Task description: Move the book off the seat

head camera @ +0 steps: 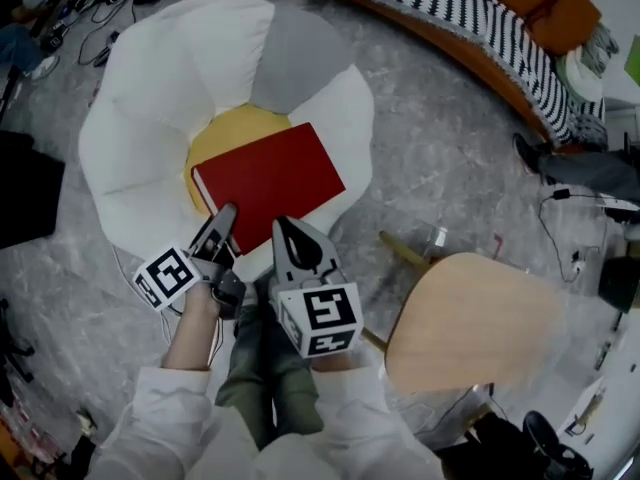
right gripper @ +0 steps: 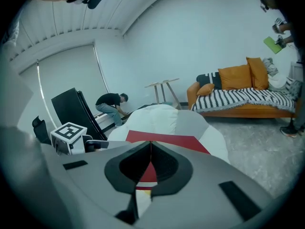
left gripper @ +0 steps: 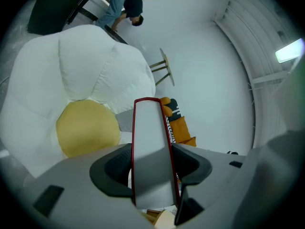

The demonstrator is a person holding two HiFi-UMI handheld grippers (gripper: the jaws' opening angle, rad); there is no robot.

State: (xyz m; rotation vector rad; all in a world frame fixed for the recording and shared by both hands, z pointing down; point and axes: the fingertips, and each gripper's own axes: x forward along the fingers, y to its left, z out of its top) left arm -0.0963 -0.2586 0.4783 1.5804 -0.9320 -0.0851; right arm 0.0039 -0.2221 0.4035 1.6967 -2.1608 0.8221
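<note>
A red hardcover book hangs above the yellow middle of a white petal-shaped seat. My left gripper is shut on the book's near left corner. In the left gripper view the pale page edge stands clamped between both pads. My right gripper sits at the book's near edge. In the right gripper view its jaws are closed tip to tip, with the red cover just beyond them. No pinch on the book shows there.
A round wooden seat stands close at the right. A sofa with a striped blanket lines the far right. Cables trail on the grey floor. A black object sits at the left. A person crouches by the far wall.
</note>
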